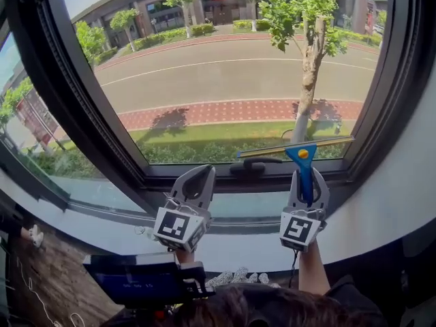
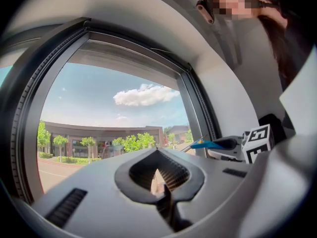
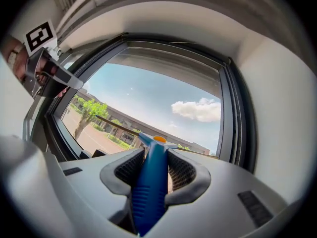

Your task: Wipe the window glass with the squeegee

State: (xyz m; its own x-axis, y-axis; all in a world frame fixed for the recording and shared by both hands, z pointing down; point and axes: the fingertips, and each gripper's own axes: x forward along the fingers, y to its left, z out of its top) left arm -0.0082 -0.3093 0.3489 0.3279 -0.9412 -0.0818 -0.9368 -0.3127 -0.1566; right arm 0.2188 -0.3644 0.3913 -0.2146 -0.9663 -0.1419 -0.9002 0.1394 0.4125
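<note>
The squeegee [image 1: 304, 167] has a blue handle and a long thin blade [image 1: 294, 146] lying across the lower right of the window glass [image 1: 225, 80]. My right gripper [image 1: 308, 180] is shut on the handle, which runs up between its jaws [image 3: 148, 182]. The blade [image 3: 116, 124] reaches left across the pane. My left gripper [image 1: 201, 174] hangs beside it, below the window's bottom frame, shut with nothing between its jaws [image 2: 159, 157]. From the left gripper view the squeegee [image 2: 208, 145] shows to the right.
A black window handle [image 1: 253, 165] sits on the bottom frame between the two grippers. Thick dark frame [image 1: 82, 107] borders the pane, with a white curved sill [image 1: 381, 210] below. A dark device with a blue screen [image 1: 139, 280] is low at the left.
</note>
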